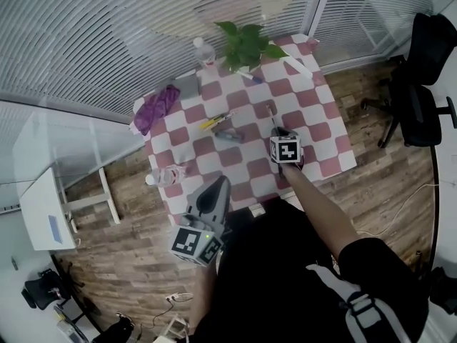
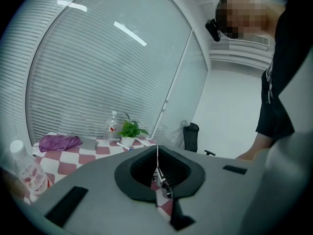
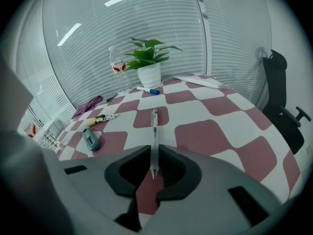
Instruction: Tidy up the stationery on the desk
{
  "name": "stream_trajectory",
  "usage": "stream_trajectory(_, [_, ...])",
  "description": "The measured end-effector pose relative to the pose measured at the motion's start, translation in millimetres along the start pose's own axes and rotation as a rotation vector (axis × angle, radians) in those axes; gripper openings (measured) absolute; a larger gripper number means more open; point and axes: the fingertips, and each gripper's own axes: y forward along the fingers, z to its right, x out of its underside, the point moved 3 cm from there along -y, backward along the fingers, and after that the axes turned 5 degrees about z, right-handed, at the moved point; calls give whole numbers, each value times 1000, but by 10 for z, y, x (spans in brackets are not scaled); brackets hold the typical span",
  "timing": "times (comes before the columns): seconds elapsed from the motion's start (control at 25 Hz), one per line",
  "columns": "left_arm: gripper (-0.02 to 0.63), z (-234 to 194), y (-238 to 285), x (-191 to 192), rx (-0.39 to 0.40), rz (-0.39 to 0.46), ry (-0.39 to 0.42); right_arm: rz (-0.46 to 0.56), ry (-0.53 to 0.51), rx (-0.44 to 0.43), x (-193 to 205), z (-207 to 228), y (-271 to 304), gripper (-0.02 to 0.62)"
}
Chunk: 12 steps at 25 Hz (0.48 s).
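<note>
My right gripper (image 3: 154, 152) is shut on a clear pen (image 3: 154, 129). The pen sticks straight out of the jaws over the checkered cloth (image 3: 210, 136); in the head view the pen (image 1: 271, 116) and the right gripper (image 1: 280, 131) are at the table's right middle. Left of them lie a yellow marker (image 1: 214, 121) and a grey-blue cutter (image 1: 228, 136), both also in the right gripper view as the marker (image 3: 100, 119) and the cutter (image 3: 91, 139). A blue-capped marker (image 3: 148, 90) lies by the plant pot. My left gripper (image 1: 214, 186) is shut and empty at the table's front edge, jaws together (image 2: 157, 153).
A potted plant (image 1: 246, 45) and an upright water bottle (image 1: 204, 51) stand at the far edge, a purple cloth (image 1: 157, 107) lies far left, and a white strip (image 1: 296, 64) far right. A second bottle (image 1: 168, 175) lies near the left gripper. An office chair (image 1: 421, 84) stands right of the table.
</note>
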Motion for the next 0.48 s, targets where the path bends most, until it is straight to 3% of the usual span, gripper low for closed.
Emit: stream_trajectory(0.48, [35,-1,-11,15,-10,23,-18,-1,-16,-10,9,-38,-5,107])
